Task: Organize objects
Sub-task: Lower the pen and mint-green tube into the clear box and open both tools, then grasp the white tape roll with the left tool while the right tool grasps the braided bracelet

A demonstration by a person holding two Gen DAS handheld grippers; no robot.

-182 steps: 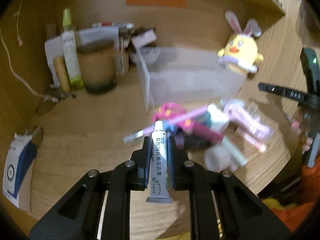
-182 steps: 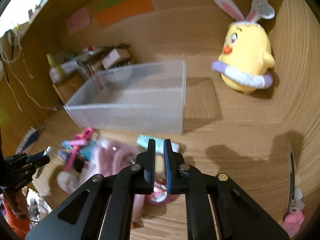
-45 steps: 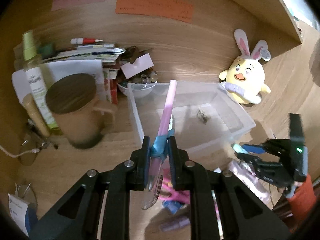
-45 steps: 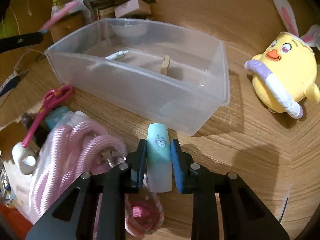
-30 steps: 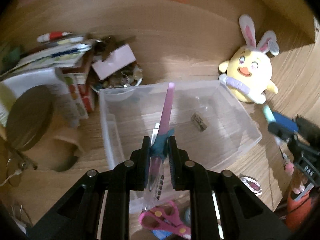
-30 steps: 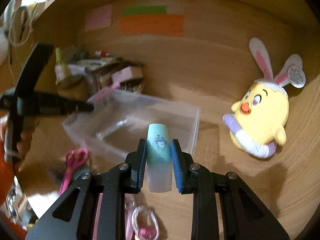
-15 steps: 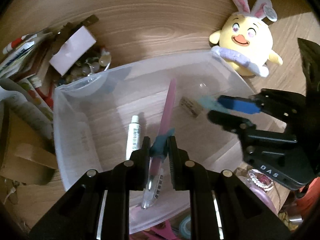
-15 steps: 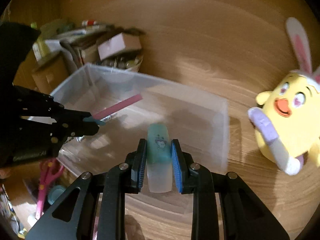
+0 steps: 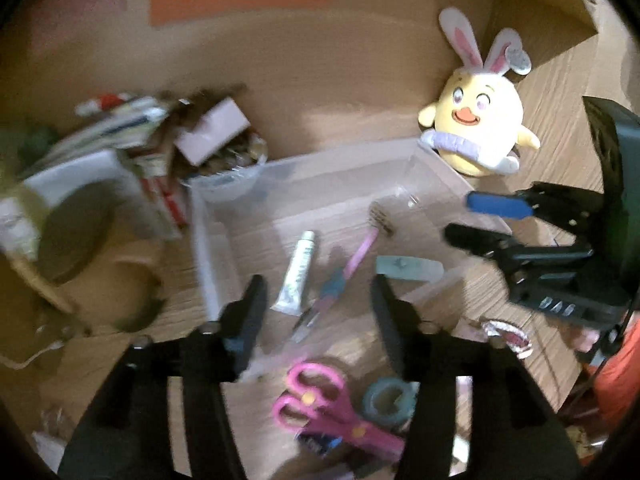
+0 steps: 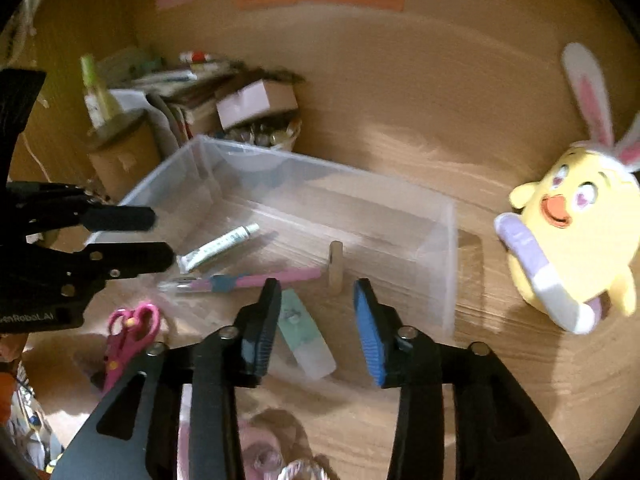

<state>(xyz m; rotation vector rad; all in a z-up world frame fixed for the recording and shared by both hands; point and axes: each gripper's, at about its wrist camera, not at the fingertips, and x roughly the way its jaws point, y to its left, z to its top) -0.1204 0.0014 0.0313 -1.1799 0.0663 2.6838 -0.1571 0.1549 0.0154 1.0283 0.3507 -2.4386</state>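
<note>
Both tools have let go since half a second ago: the left gripper [image 9: 318, 294] and right gripper [image 10: 316, 300] are now gaping empty over the clear plastic bin [image 10: 448, 264]. The pink toothbrush [image 10: 256, 280], mint-green tube [image 10: 306, 334] and white ointment tube [image 10: 218, 248] are lying on the bin floor. Motion blur is smearing the pink scissors [image 9: 320, 408] outside the bin, and the left gripper's fingers are partly hiding them.

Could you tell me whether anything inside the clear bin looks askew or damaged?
Nothing stands out: the white ointment tube, pink toothbrush and mint-green capped stick lie loosely, unaligned, in the clear plastic bin, with no visible damage.
</note>
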